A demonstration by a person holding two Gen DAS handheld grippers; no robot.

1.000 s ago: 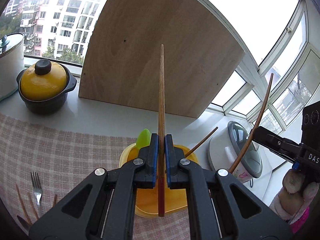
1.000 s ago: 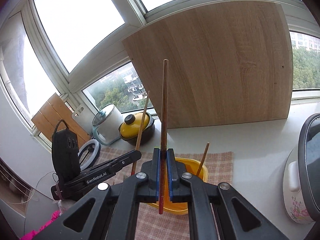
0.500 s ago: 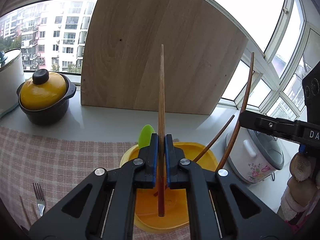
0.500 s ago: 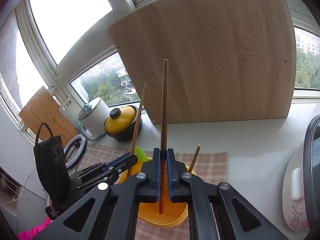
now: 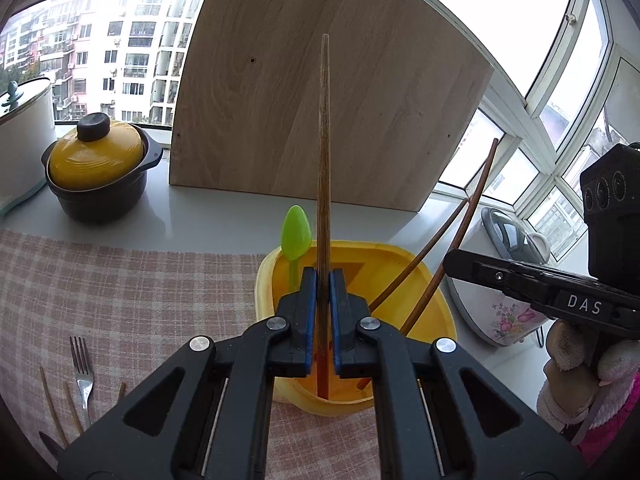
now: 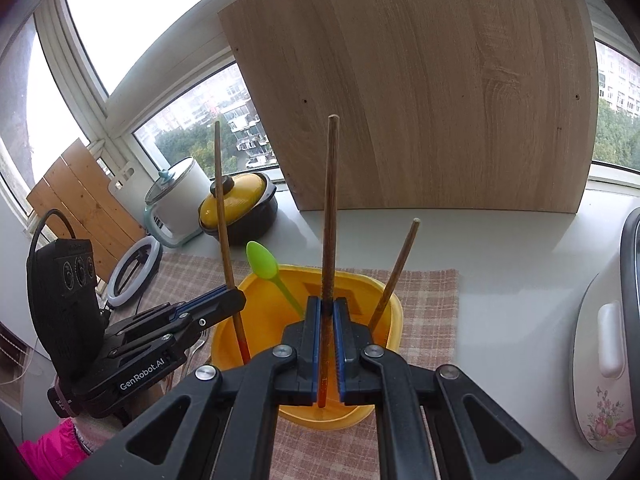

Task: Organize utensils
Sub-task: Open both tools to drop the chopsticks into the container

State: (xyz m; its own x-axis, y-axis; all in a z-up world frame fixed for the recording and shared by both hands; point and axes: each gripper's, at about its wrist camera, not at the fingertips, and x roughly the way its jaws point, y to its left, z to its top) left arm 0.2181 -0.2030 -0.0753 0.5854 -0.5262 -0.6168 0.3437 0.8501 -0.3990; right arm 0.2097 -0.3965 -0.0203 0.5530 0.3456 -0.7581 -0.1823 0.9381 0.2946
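Observation:
My left gripper (image 5: 323, 280) is shut on a wooden chopstick (image 5: 323, 152) held upright, its lower end inside the yellow container (image 5: 436, 300). My right gripper (image 6: 327, 308) is shut on another chopstick (image 6: 330, 200), its red lower end also inside the yellow container (image 6: 394, 312). Each gripper shows in the other's view, the left (image 6: 224, 304) and the right (image 5: 452, 260). A green spoon (image 5: 295, 232) and one loose chopstick (image 6: 396, 276) lean in the container.
A fork (image 5: 82, 364) and several chopsticks (image 5: 50, 404) lie on the checked cloth (image 5: 140, 300) at the left. A yellow-lidded black pot (image 5: 96, 168), a large wooden board (image 5: 320, 100) and a floral rice cooker (image 5: 504, 280) stand around.
Both grippers moved lower and closer to the container. The lower ends of both held chopsticks went down into it.

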